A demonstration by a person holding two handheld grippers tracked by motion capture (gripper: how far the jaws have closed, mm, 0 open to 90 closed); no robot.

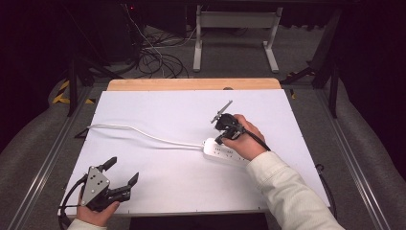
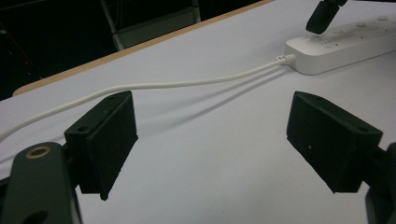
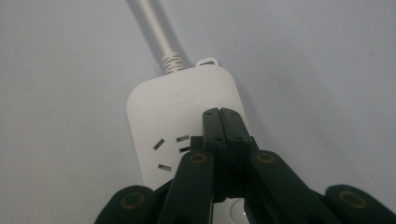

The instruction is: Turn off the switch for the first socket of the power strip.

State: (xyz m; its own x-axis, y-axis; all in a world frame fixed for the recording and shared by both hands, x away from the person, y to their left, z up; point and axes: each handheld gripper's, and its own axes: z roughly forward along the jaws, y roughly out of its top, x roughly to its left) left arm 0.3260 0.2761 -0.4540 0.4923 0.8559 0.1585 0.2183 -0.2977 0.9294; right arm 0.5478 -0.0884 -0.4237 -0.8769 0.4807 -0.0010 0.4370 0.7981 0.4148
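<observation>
Power strip (image 3: pixel 182 126): a smooth white plastic block with rounded corners, lying flat on the matte white table (image 1: pixel 167 110), right of centre. Its end face carries a ribbed strain relief, from which a round white cable (image 1: pixel 139 132) runs leftward across the surface in a loose curve. Slotted sockets are visible on its top face. The right gripper (image 3: pixel 222 116) stands directly over the strip, jaws pressed together with nothing between them, tips at or just above the top face beside a socket; contact cannot be confirmed. The left gripper (image 1: pixel 122 172) rests near the table's front left corner, well apart from the strip, jaws spread wide and empty, pointing toward the cable.
</observation>
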